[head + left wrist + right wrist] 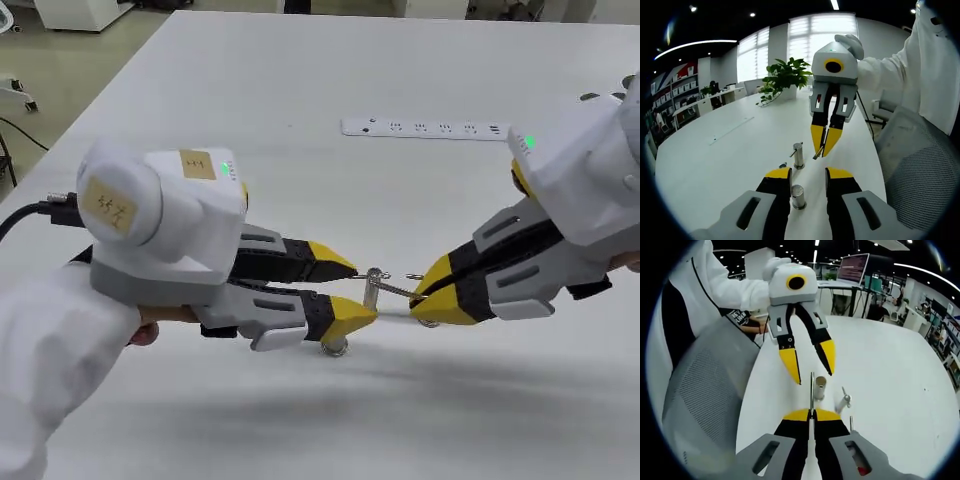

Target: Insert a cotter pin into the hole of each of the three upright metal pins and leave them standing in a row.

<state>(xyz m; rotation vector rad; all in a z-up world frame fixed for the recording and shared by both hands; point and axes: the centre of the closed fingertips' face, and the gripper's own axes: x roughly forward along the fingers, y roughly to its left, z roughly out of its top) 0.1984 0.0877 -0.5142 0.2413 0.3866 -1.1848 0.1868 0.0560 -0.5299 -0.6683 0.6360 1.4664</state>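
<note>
Head view steeply down, close, gripper views low, facing each other, sharing the metal pins point(798, 156)

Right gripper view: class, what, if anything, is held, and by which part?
The right gripper holds a cotter pin by one end, pinched between its closed jaw tips; the rest juts forward.

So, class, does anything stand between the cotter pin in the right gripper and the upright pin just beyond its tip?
Nothing visible does. The cotter pin, held in the shut right gripper, points at the pin with only open air between. The left gripper, open, sits on the pin's far side.
</note>
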